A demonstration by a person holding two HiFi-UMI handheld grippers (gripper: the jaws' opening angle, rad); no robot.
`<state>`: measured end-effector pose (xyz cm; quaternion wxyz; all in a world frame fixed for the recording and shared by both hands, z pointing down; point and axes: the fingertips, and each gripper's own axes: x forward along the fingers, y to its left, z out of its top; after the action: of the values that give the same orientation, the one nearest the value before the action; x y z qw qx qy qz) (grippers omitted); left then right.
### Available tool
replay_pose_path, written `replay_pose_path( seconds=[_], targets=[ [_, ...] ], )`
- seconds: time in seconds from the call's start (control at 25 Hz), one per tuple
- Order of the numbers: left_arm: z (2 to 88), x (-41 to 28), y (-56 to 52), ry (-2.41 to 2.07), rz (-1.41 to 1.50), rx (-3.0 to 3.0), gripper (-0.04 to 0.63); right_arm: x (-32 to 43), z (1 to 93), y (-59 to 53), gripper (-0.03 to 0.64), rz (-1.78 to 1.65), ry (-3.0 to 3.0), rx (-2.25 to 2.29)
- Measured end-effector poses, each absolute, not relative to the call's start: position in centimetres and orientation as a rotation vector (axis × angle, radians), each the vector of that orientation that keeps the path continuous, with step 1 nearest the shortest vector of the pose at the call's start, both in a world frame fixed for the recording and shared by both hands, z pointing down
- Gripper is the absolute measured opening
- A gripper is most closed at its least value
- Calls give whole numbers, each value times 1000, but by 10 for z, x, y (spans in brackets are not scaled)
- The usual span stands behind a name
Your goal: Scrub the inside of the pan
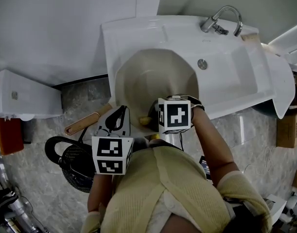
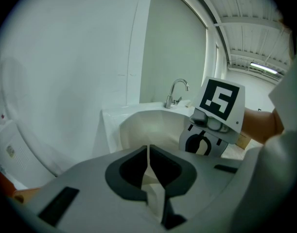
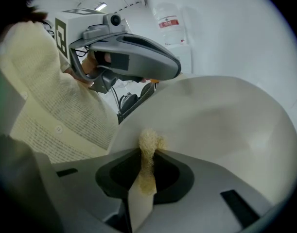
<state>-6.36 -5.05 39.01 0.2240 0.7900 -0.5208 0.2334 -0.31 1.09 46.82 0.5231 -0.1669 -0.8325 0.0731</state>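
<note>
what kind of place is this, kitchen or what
Probably a wash-up corner rather than a full kitchen. A white sink with a chrome faucet stands against a plain white wall on a stone-tiled floor. A pan sits over the basin.

**Camera placement around the pan**

Head view: from above, steeply down onto the pan (image 1: 155, 79). Left gripper view: low, along the left tongs (image 2: 148, 152) clamped on the pan's rim, facing far toward the faucet (image 2: 177, 90). Right gripper view: close behind the right tongs (image 3: 147, 155) pinching the scrubber (image 3: 148, 141), facing left. All three share the pan's inside.
</note>
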Motion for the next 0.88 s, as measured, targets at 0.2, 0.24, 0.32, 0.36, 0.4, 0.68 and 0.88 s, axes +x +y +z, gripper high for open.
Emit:
replay_pose_path(
  seconds=[0.2, 0.24, 0.32, 0.36, 0.4, 0.68, 0.88],
  targets=[
    [386, -59, -55, -1432, 653, 2203, 70, 2, 460, 14, 78, 163, -1999, -436],
    [385, -58, -56, -1431, 652, 2206, 71, 3, 457, 13, 77, 158, -2009, -432],
    [384, -57, -58, -1430, 650, 2211, 71, 2, 453, 7, 78, 140, -2036, -399],
    [383, -57, -59, -1429, 648, 2213, 69, 2, 450, 1, 77, 128, -2051, -370],
    [383, -57, -60, -1429, 646, 2214, 71, 3, 448, -6, 78, 114, -2068, -335],
    [381, -55, -66, -1420, 645, 2228, 69, 14, 429, -79, 78, -13, -2149, 10],
    [381, -57, -69, -1420, 641, 2221, 71, 23, 420, -124, 78, -104, -2134, 198]
  ],
)
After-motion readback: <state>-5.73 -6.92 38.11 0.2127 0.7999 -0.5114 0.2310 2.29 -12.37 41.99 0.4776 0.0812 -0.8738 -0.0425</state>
